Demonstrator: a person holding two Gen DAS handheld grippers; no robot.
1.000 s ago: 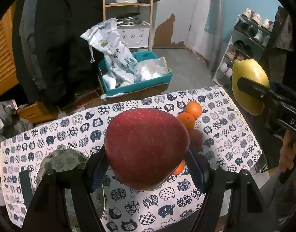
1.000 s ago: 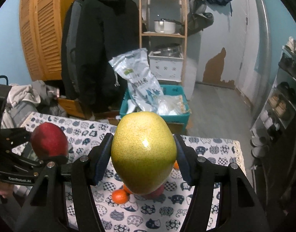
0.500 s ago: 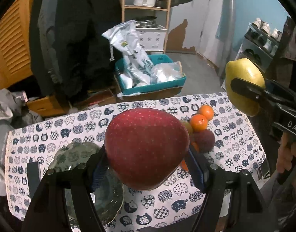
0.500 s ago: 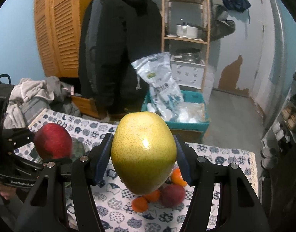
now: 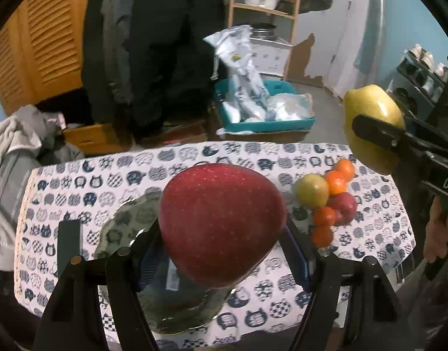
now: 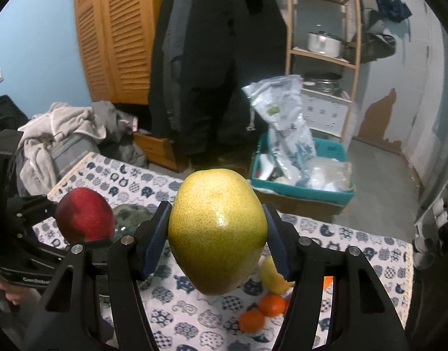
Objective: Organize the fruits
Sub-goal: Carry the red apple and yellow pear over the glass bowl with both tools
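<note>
My left gripper [image 5: 224, 239] is shut on a big red apple [image 5: 221, 222], held above a grey-green patterned plate [image 5: 121, 225] on the cat-print tablecloth [image 5: 77, 181]. In the right wrist view that apple [image 6: 85, 219] hangs at the left over the same plate [image 6: 130, 213]. My right gripper [image 6: 216, 242] is shut on a yellow-green pear [image 6: 218, 234], also seen at the right in the left wrist view as the pear [image 5: 373, 128]. On the cloth lies a cluster of fruit: a small yellow-green pear [image 5: 311, 190], a red fruit [image 5: 345, 207] and small oranges [image 5: 336, 181].
A flat dark rectangle [image 5: 69, 242] lies on the cloth left of the plate. Behind the table stand a teal crate with plastic bags [image 5: 264, 111], a hanging dark coat [image 6: 212, 58], a wooden shelf with pots [image 6: 323, 44] and a heap of clothes [image 6: 63, 134].
Both grippers have swung leftwards over the table with their fruit. The plate now lies under the apple, and the fruit cluster has shifted to the right in both views.
</note>
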